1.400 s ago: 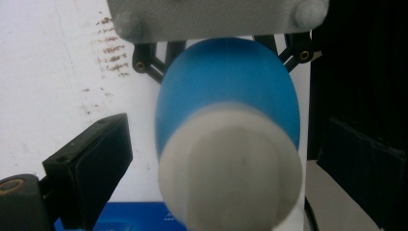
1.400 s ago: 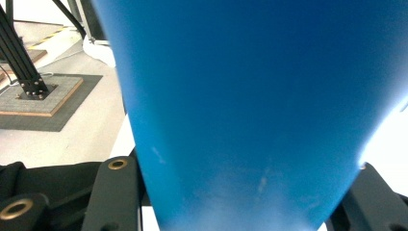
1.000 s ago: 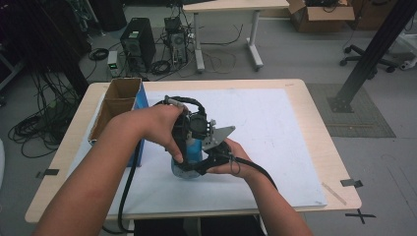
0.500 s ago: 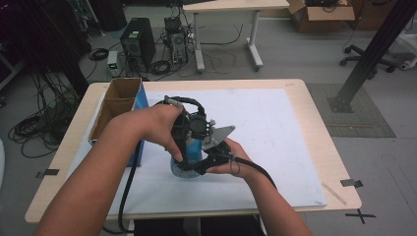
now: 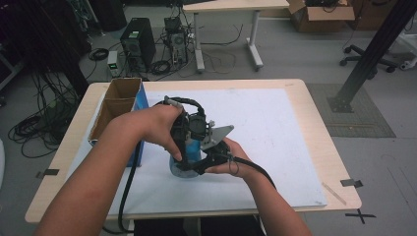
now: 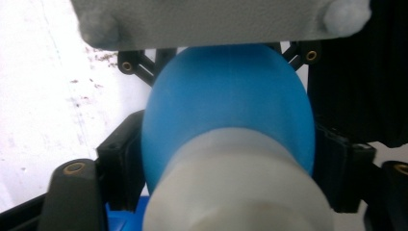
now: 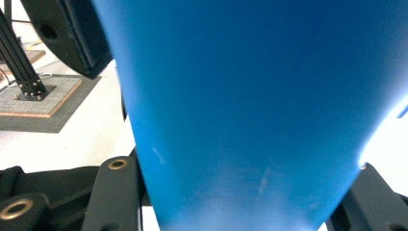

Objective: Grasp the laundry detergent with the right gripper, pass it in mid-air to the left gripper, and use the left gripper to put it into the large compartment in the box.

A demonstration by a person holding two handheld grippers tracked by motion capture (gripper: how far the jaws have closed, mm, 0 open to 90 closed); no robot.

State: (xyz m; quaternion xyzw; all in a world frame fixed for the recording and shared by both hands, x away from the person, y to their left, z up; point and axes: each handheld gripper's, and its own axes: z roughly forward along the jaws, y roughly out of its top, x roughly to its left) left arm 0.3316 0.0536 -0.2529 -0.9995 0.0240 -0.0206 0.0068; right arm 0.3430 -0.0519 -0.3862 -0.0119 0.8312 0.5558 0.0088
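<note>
Near the front middle of the worktop (image 5: 305, 105), on its white sheet (image 5: 275, 128), stands a blue bottle (image 5: 183, 166) with a white cap (image 6: 235, 183), and both grippers crowd around it. The right gripper (image 7: 240, 211) comes in level from the person's right side and is clamped on the bottle's blue body, which sits between its 2 black jaws in the right gripper view and touches them on both sides. That hold looks meant to pin the bottle down so it cannot turn or tip.

The left gripper (image 6: 226, 159) comes down from above, over the bottle's top. In the left gripper view the white cap and the blue shoulder lie right between its 2 jaws, the cap nearest the camera. These jaws have just been closing in around the cap and now stand at a narrow gap; the black pads appear to meet the bottle on either side, though the blur makes the contact hard to confirm. With one gripper bracing the body and the other set on the cap, the work in hand is most likely unscrewing or tightening the cap.

A cardboard box (image 5: 120, 101) with a blue side stands at the worktop's left edge, just beside the left forearm and apart from the bottle.
</note>
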